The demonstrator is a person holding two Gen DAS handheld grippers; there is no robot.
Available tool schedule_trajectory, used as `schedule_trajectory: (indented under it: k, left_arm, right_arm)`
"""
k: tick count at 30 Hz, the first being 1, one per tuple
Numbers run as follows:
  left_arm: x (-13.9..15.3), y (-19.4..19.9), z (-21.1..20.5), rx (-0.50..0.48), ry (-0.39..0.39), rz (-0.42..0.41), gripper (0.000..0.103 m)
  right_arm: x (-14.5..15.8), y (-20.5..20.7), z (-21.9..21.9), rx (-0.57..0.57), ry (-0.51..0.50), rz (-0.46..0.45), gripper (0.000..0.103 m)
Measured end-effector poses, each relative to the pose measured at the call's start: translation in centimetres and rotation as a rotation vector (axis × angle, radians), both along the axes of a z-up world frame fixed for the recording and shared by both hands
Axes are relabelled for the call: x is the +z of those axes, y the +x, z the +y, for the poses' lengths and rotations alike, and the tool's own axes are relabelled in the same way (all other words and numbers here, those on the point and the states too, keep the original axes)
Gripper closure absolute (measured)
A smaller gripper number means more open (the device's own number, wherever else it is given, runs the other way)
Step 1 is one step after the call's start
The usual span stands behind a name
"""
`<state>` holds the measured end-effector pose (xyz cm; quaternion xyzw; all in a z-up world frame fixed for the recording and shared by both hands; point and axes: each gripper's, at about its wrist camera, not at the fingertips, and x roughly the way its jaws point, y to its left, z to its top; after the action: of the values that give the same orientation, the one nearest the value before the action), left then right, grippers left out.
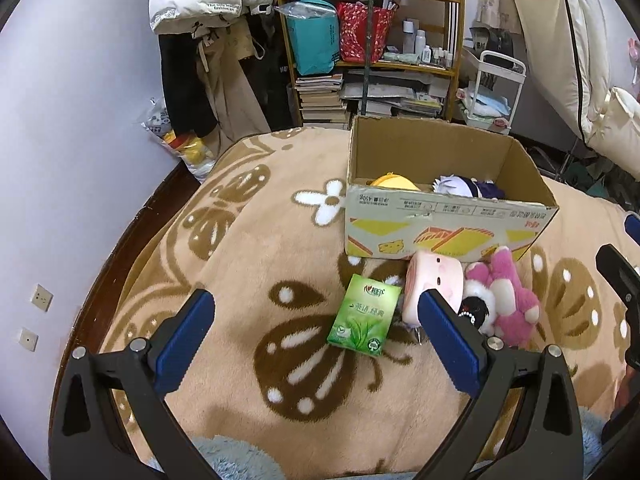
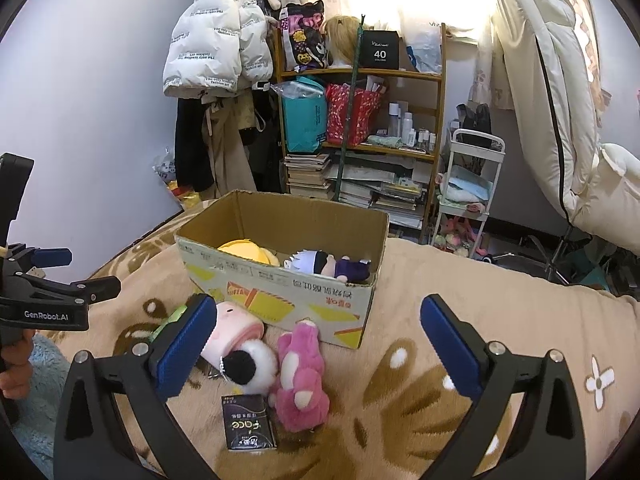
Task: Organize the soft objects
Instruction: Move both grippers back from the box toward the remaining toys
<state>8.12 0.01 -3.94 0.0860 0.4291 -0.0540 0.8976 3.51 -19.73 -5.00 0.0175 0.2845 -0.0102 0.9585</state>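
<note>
Right wrist view: your right tool [image 2: 320, 344] is spread wide with nothing between its fingers, hovering over the bed blanket [image 2: 460, 280]. Nearest you lies a black tissue pack [image 2: 249, 422], just beside a pink plush [image 2: 302, 376]. Touching that plush on the left is a black-and-white plush [image 2: 250, 364], then a pink pig plush [image 2: 236, 326]. Your left tool [image 1: 316, 334] is wide too, empty, with a green tissue pack [image 1: 365, 314] ahead. Farther stands the cardboard box [image 2: 280, 292], holding a yellow plush [image 2: 248, 251] and a doll [image 2: 332, 266].
</note>
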Motion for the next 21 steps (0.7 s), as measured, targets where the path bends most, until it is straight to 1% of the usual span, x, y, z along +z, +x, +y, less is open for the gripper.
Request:
schedule_trajectory:
  k: [6, 21]
  left_arm:
    - [-0.9, 0.3, -0.1, 0.002, 0.005, 0.033, 0.003]
    - [-3.5, 1.9, -0.7, -0.014, 0.016, 0.124, 0.003]
  right_arm:
    - [-0.6, 0.3, 0.2, 0.005, -0.006, 0.025, 0.000]
    - [-3.2, 2.3, 0.0, -0.001, 0.021, 0.103, 0.000]
